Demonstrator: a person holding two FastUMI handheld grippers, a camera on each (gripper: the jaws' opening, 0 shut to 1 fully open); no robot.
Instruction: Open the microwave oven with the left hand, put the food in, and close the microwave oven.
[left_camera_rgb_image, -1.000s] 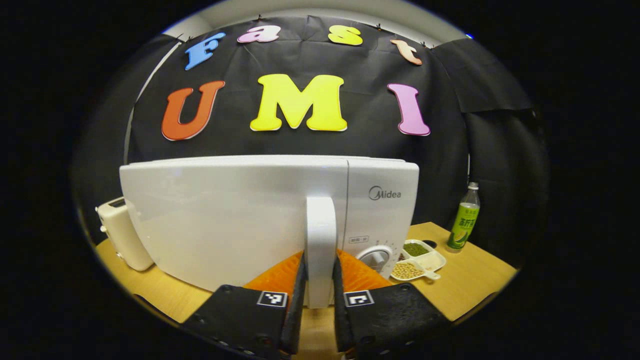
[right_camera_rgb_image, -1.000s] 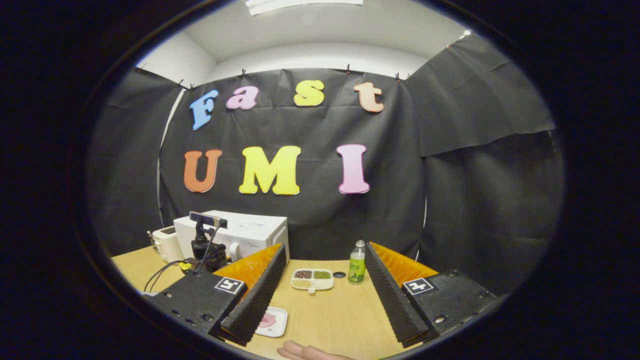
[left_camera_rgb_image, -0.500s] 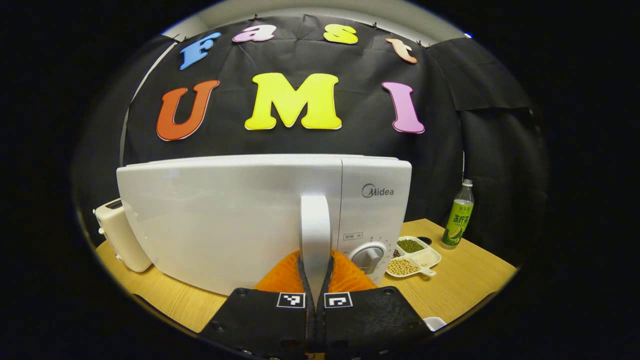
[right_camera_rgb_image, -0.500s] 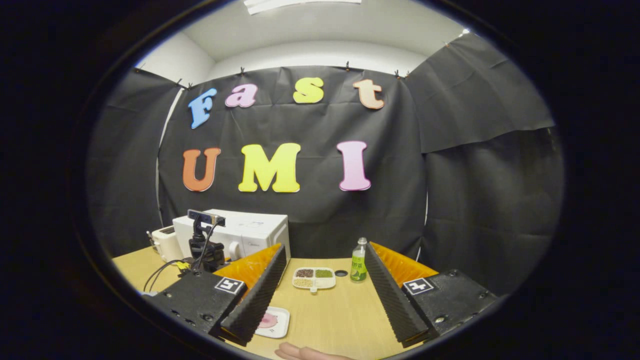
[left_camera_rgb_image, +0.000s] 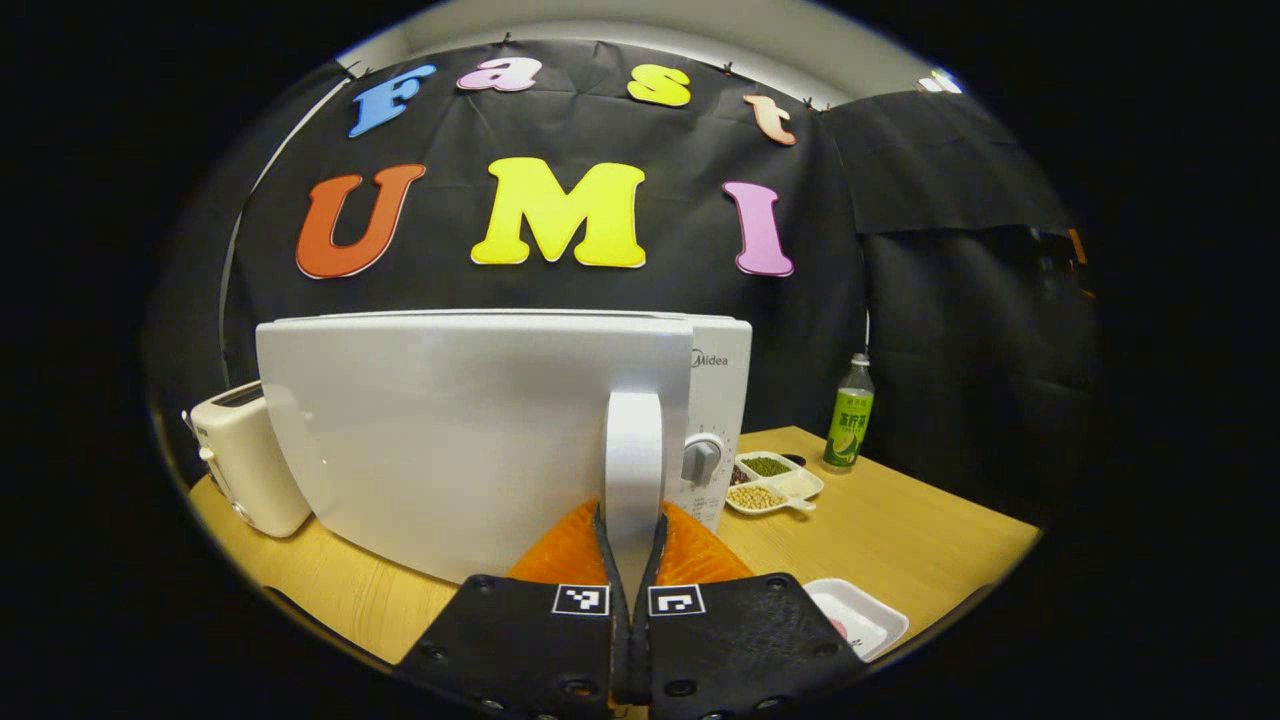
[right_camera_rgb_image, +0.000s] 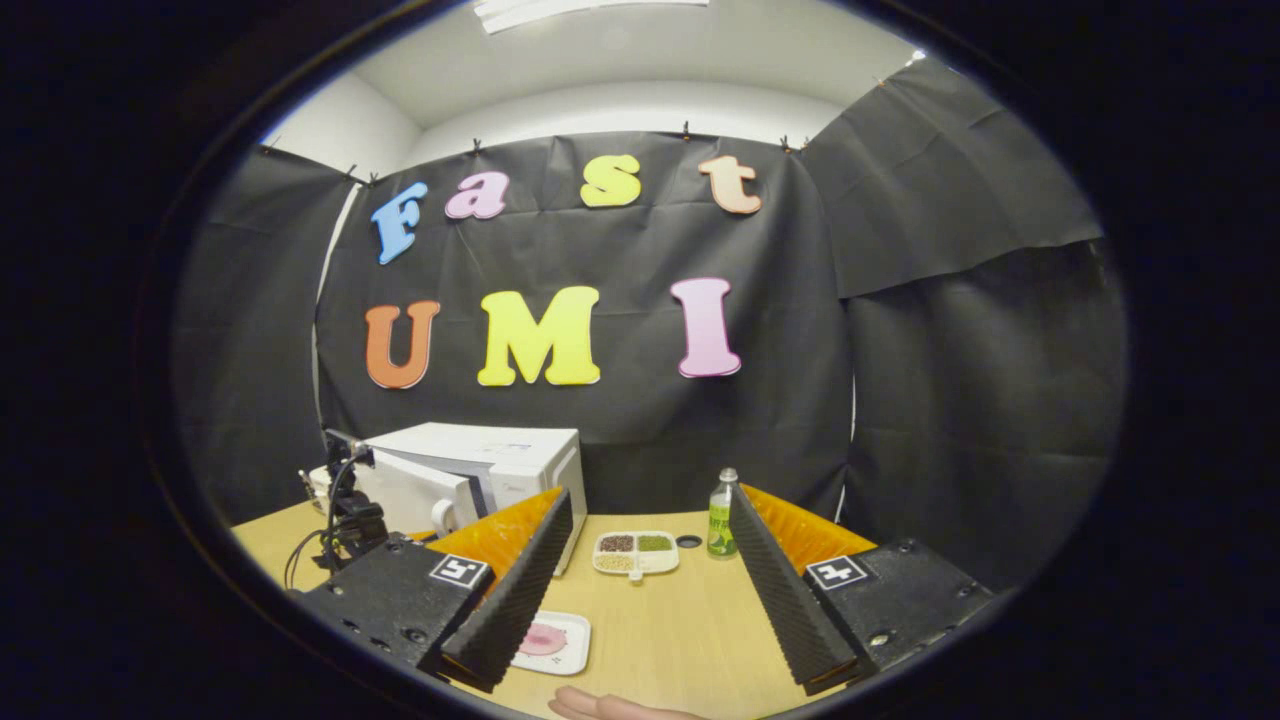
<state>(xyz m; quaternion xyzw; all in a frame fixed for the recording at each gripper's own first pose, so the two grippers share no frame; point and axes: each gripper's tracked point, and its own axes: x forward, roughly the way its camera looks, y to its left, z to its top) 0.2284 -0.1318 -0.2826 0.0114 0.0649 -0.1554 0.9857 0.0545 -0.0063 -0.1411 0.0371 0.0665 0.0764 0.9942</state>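
In the left gripper view, the white microwave (left_camera_rgb_image: 722, 395) stands on the wooden table with its door (left_camera_rgb_image: 450, 430) swung partly outward. My left gripper (left_camera_rgb_image: 632, 525) is shut on the door's vertical white handle (left_camera_rgb_image: 633, 460). A small white tray with pink food (left_camera_rgb_image: 862, 620) lies at the lower right. In the right gripper view, the microwave (right_camera_rgb_image: 500, 462) sits at the left with its door (right_camera_rgb_image: 415, 495) ajar, and the left gripper (right_camera_rgb_image: 345, 510) is at the door. My right gripper (right_camera_rgb_image: 650, 500) hangs open above the table with nothing between its fingers. The food tray (right_camera_rgb_image: 550, 642) lies just left of it.
A cream toaster (left_camera_rgb_image: 245, 460) stands left of the microwave. A divided dish of beans (left_camera_rgb_image: 775, 482) and a green bottle (left_camera_rgb_image: 848, 415) sit to its right, also the dish (right_camera_rgb_image: 635, 552) and bottle (right_camera_rgb_image: 720, 515) ahead of my right gripper. A hand (right_camera_rgb_image: 600, 708) shows at the bottom edge.
My left gripper closed on the handle and has pulled the door outward, so the door now stands ajar. The right gripper has barely moved.
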